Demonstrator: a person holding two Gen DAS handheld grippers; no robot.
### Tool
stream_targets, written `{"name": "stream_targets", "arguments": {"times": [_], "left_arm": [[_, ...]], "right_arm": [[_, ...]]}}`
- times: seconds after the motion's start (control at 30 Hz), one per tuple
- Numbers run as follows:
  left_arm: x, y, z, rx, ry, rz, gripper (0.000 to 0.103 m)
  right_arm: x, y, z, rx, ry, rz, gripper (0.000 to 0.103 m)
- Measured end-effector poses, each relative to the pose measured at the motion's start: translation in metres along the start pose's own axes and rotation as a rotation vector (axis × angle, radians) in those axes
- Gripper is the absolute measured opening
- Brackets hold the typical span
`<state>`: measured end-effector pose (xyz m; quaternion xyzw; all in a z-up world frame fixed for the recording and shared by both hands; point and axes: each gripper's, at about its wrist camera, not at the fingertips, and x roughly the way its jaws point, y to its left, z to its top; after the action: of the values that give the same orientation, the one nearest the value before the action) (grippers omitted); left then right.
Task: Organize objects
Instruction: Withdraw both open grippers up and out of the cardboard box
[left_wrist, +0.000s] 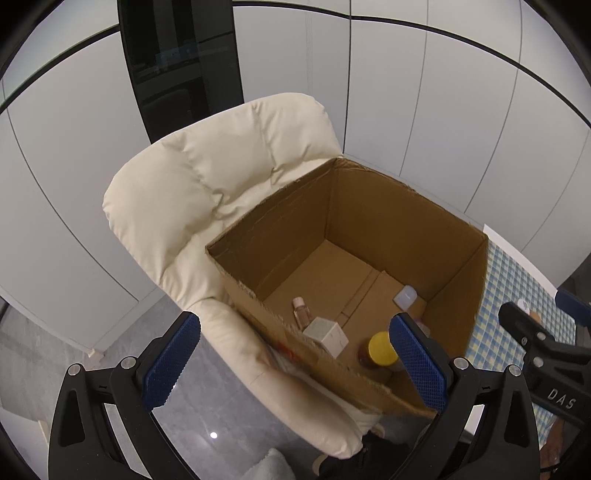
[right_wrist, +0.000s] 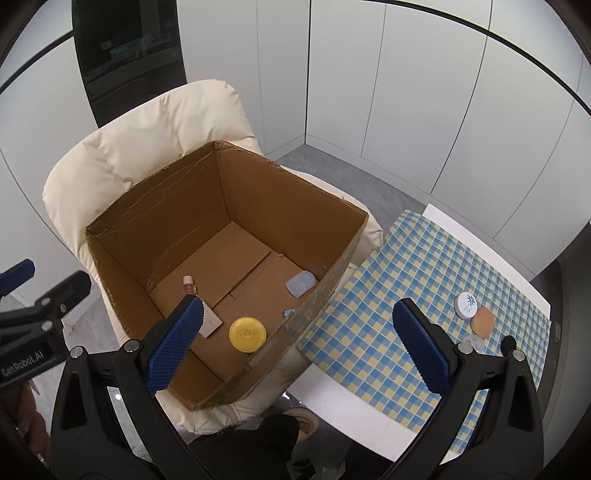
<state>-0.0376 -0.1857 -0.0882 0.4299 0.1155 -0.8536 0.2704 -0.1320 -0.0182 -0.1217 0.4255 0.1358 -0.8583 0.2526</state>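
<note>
cardboard box (right_wrist: 155, 206) on the cream chair (right_wrist: 122, 147) | holds yellow-lidded jar (right_wrist: 247, 334), pink bottle (right_wrist: 189, 286), white carton (left_wrist: 327, 334), translucent case (right_wrist: 301, 283) | left gripper (left_wrist: 291, 363) and right gripper (right_wrist: 299, 345) both gape, carrying nothing | you have a white tin (right_wrist: 466, 305) and tan disc (right_wrist: 483, 322) left on the checked tablecloth (right_wrist: 406, 266) (maybe more, blurred)

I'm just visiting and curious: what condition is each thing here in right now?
cardboard box: open, on the chair
yellow-lidded jar: upright in the box, lid on
small pink bottle: lying down in the box
white round container: on the checked cloth, closed
left gripper: open, empty
right gripper: open, empty
</note>
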Motion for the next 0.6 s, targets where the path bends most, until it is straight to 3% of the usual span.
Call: {"name": "stream_targets", "arguments": {"times": [0.6], "left_arm": [[-0.045,0.017,-0.049,0.010,0.031,-0.032,0.102]], "right_arm": [[-0.064,-0.002,-0.053,0.015,0.000,-0.066,0.103]]}}
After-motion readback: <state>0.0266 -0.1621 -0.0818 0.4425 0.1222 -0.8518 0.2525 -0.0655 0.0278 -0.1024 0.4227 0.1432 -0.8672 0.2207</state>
